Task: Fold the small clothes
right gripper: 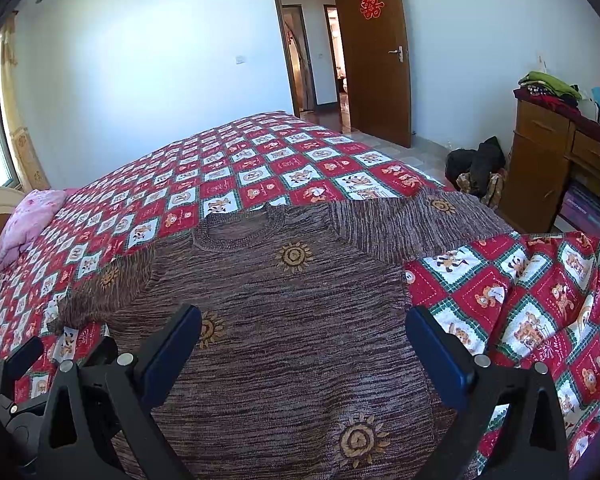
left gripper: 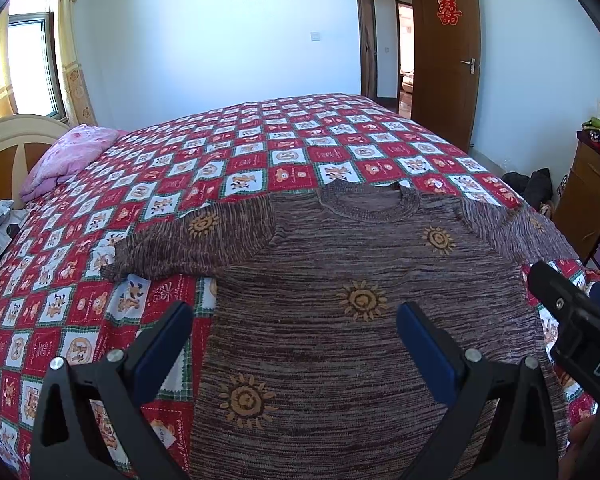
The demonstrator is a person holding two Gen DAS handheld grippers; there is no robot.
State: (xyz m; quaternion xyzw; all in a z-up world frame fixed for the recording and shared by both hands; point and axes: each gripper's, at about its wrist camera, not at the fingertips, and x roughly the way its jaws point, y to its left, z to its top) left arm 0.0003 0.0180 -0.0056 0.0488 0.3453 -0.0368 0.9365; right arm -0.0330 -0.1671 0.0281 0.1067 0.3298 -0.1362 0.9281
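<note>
A brown knitted sweater [left gripper: 340, 264] with yellow sun motifs lies flat on the bed, neck hole away from me, both sleeves spread out to the sides. It also shows in the right wrist view [right gripper: 292, 320]. My left gripper [left gripper: 296, 320] is open and empty, hovering above the sweater's lower left part. My right gripper [right gripper: 304, 328] is open and empty above the sweater's lower right part. The right gripper also shows at the right edge of the left wrist view [left gripper: 572, 312]. The left gripper shows at the lower left of the right wrist view [right gripper: 16, 364].
The bed has a red, white and green checked cover [left gripper: 228, 152]. A pink pillow [left gripper: 68, 156] lies by the headboard at the left. A wooden cabinet [right gripper: 552, 160] with stacked clothes stands at the right, dark bags [right gripper: 476, 168] on the floor beside it. An open door [right gripper: 372, 56] is behind.
</note>
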